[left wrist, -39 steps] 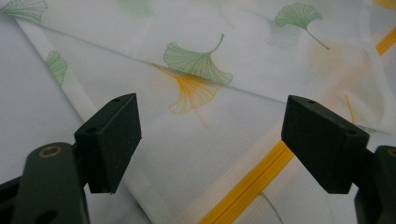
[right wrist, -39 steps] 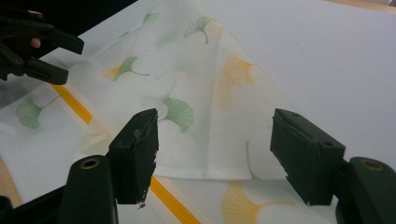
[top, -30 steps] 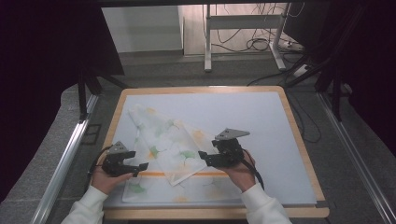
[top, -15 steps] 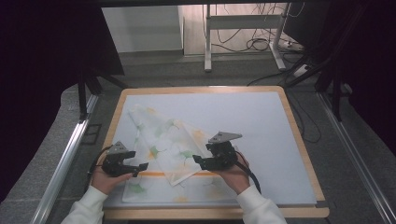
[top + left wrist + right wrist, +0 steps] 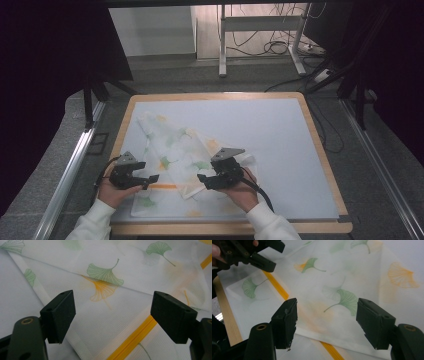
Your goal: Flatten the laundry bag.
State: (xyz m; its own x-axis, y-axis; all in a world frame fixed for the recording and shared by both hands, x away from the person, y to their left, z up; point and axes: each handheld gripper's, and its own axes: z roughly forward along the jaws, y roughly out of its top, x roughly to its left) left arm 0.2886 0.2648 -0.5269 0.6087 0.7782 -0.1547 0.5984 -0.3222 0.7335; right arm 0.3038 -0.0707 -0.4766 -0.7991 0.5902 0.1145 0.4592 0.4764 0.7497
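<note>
Both grippers sit low in the frame in the high view, over the near edge of the cloth (image 5: 185,155), a thin white sheet with green and orange ginkgo-leaf print and an orange stripe (image 5: 162,186). Cloth lies on the grey mat (image 5: 280,145) of the wood-rimmed table (image 5: 320,150), lower-left part of the frame, folded over itself into a rumpled diagonal running from upper left toward lower centre. Left gripper (image 5: 150,179) at lower left, jaws pointing right toward the stripe; right gripper (image 5: 201,179) at lower centre, jaws pointing left. The two tips face each other across a strip of cloth, near but apart. Left gripper view: left gripper (image 5: 112,315) has jaws spread wide, nothing between the pads, folded cloth edge and orange stripe (image 5: 132,338) below them. Right gripper view: right gripper (image 5: 325,322) also spread wide, not pinching anything, a green leaf print (image 5: 344,300) showing between the pads; left gripper (image 5: 262,255) shows in the upper left corner of that view, over the stripe (image 5: 275,285). Whether either pad touches the fabric: cannot tell.
</note>
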